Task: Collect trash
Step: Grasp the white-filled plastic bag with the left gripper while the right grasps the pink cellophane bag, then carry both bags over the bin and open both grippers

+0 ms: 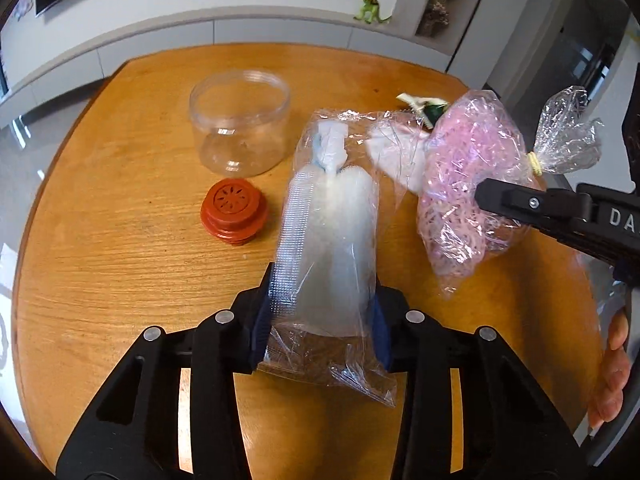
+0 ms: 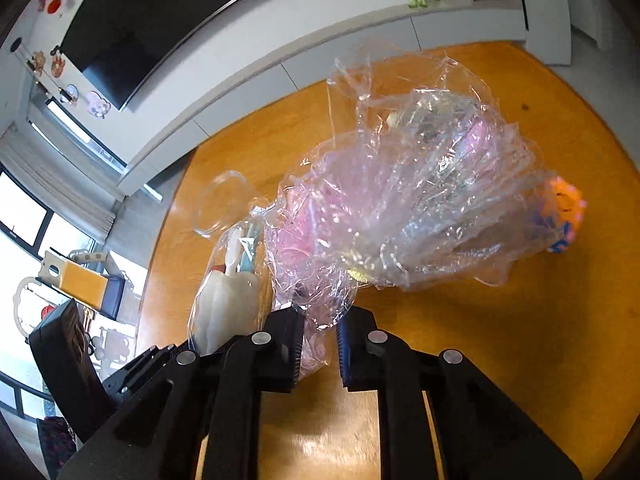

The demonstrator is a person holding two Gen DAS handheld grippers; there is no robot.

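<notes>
Plastic bags are the catch on both sides. Left tongs are clamped on a clear bag holding a white bottle, their blue pads pressing its two sides near the bag's lower end; the rest of the bag stretches away ahead of the tongs over the table. Right tongs pinch the edge of a crinkly bag of pink shreds, tied at its neck with a yellow band; the bag bulges forward from the pads. Seen from the left tongs, this pink bag sits just to the right of the bottle bag, the two nearly touching.

Ahead and left of the left tongs stands an open clear jar, with a red lid lying flat just nearer, both apart from the bags. Left of the tongs the wood is bare out to the table's rounded rim. Right of the right tongs, a small orange and blue thing lies behind the pink bag, with bare wood beyond it to the far rim. A green dinosaur toy stands on the white ledge past the table.
</notes>
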